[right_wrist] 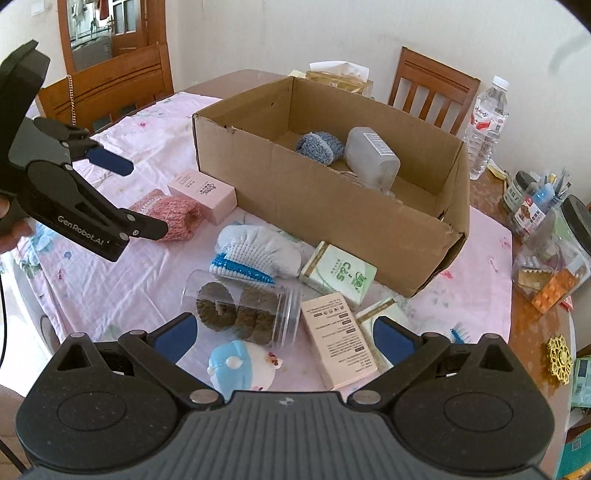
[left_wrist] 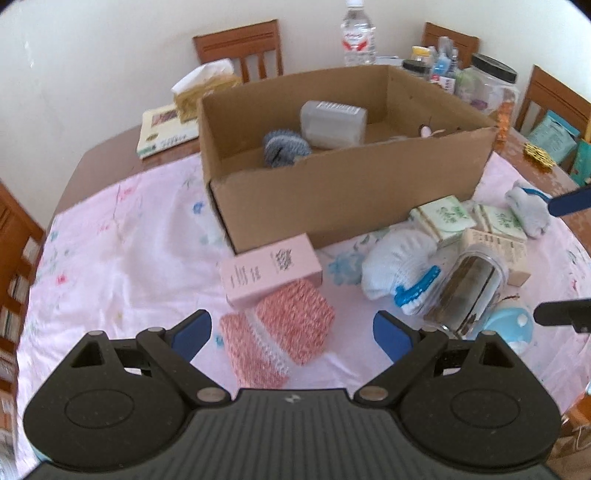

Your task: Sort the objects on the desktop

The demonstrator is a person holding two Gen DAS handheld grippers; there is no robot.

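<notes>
An open cardboard box (left_wrist: pixel 351 192) (right_wrist: pixel 332 206) holds a grey-blue knitted piece (left_wrist: pixel 286 147) and a grey plastic container (left_wrist: pixel 332 123). In front of it lie a pink carton (left_wrist: pixel 271 271), a red-and-white knitted piece (left_wrist: pixel 291 328), a white knitted piece with blue trim (right_wrist: pixel 258 251), a clear jar on its side (right_wrist: pixel 240 310), green tissue packs (right_wrist: pixel 340 273), a beige carton (right_wrist: pixel 340 339) and a blue-white toy (right_wrist: pixel 240 365). My left gripper (left_wrist: pixel 291 334) hangs open over the red-and-white piece. My right gripper (right_wrist: pixel 284 338) hangs open over the jar and beige carton.
A pink floral cloth (left_wrist: pixel 129 240) covers the wooden table. Behind the box stand a water bottle (left_wrist: pixel 357 33), a tissue pack (left_wrist: pixel 203 88) and a booklet (left_wrist: pixel 166 129). Jars and clutter (right_wrist: pixel 546 236) crowd the right side. Wooden chairs (left_wrist: pixel 240 48) ring the table.
</notes>
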